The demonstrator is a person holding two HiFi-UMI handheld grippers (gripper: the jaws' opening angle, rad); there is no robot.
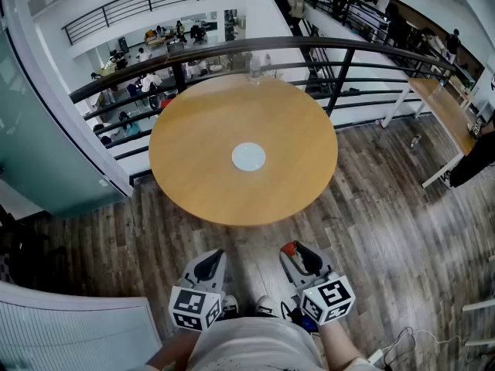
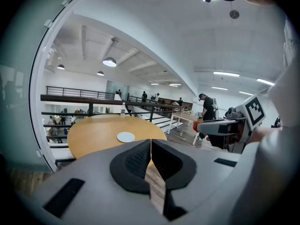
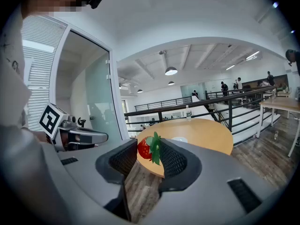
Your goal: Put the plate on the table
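Note:
A small white plate [image 1: 248,157] lies in the middle of a round wooden table [image 1: 193,141]. Both grippers hang over the plank floor, short of the table's near edge. My left gripper [image 1: 210,260] is shut, its pads meeting at the tips with nothing between them [image 2: 151,142]. My right gripper [image 1: 298,252] is shut on a red strawberry [image 3: 144,149] with green leaves, held between the pads [image 3: 174,159]. In the left gripper view the plate [image 2: 125,137] shows beyond the jaws on the table [image 2: 93,132]. In the right gripper view the plate [image 3: 180,138] lies just past the strawberry.
A clear water bottle [image 1: 254,68] stands at the table's far edge, against a black railing [image 1: 340,52] over a lower floor. A white desk [image 1: 445,114] stands at the right, with people behind it. A glass wall [image 1: 46,130] runs along the left.

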